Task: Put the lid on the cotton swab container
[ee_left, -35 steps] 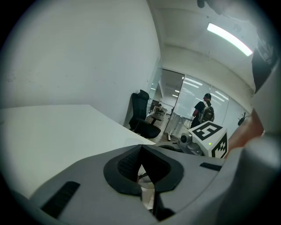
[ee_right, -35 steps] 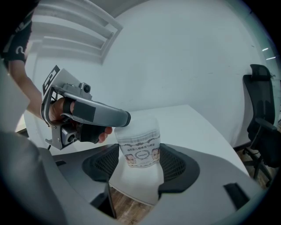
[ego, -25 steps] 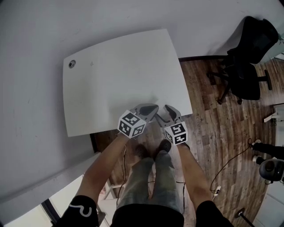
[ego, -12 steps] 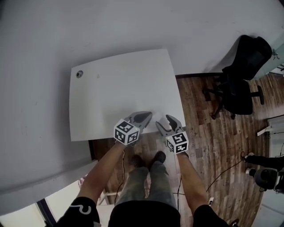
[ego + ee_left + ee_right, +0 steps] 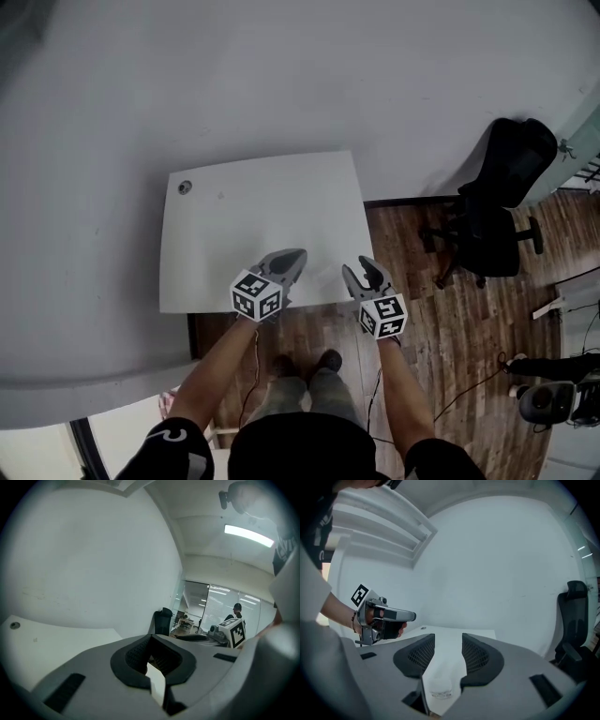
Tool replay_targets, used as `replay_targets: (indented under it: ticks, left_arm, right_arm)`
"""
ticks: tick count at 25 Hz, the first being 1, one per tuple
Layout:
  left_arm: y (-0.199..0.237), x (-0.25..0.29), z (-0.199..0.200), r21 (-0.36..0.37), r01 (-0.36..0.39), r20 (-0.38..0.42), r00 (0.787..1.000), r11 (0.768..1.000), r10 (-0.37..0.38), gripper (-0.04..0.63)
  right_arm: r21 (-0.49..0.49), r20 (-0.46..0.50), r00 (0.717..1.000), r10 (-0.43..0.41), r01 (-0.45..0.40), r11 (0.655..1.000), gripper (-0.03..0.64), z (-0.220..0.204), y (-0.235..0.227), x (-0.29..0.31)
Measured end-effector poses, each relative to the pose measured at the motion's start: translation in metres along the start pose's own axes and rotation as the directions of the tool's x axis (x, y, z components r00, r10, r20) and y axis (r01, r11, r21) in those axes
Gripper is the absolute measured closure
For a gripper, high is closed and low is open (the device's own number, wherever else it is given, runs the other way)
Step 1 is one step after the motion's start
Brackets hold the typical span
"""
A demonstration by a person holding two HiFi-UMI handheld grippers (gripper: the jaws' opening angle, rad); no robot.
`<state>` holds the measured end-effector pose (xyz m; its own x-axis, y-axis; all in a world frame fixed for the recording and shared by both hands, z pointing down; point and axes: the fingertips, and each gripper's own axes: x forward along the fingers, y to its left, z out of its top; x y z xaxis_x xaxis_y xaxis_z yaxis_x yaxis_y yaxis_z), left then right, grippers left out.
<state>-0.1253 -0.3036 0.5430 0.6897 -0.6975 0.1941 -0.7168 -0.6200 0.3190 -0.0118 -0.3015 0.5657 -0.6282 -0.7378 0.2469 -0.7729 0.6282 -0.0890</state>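
Neither tong holds anything, so the step in hand reads as the first reach. The left gripper point(image 5: 291, 261) hangs over the 6 o'clock edge of the white table point(image 5: 262, 216), jaws together on nothing. The right gripper point(image 5: 362, 272) sits at the 5 o'clock corner; its jaws are apart and closing, with the pads pressing on nothing.

Low in the right gripper view, in the gap between those jaws, a small pale tub point(image 5: 440, 688) stands on the tabletop. It is probably the cotton swab container, though too faint to be sure; the head view does not show it, and no lid shows in any view. The only other thing on the top is a grommet point(image 5: 185, 187) at 10 o'clock.

To do this well: find the lid first; keep the right jaws from narrowing further until they straddle the tub — a pinch beside it could tip it off the near edge; part the left jaws before reaching.
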Motion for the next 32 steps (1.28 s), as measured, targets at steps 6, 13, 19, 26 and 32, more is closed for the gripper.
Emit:
replay_targets:
  ticks: [6,13,19,26,32]
  left_arm:
    - [-0.006,-0.023,0.052,0.032,-0.062,0.091,0.994,0.998,0.059,0.577]
    - [-0.017,-0.039,0.086,0.08,-0.109,0.137,0.986,0.991,0.098,0.577]
    - [-0.026,-0.051,0.098,0.109,-0.148,0.164,0.978,0.983,0.129,0.577]
    - [-0.032,-0.062,0.107,0.159,-0.197,0.177,0.97,0.968,0.168,0.577]
    - [-0.029,-0.071,0.113,0.176,-0.237,0.188,0.961,0.956,0.203,0.577]
  right_arm:
    - [-0.04,0.054,0.997,-0.05,0.052,0.998,0.486,0.049,-0.008,-0.017]
    - [-0.04,0.097,0.99,-0.103,0.107,0.993,0.548,0.083,-0.018,-0.042]
    - [-0.033,0.119,0.984,-0.131,0.135,0.99,0.586,0.104,-0.029,-0.054]
    - [-0.035,0.147,0.982,-0.121,0.127,0.991,0.604,0.131,-0.032,-0.058]
    - [-0.047,0.154,0.982,-0.111,0.12,0.992,0.605,0.146,-0.032,-0.056]
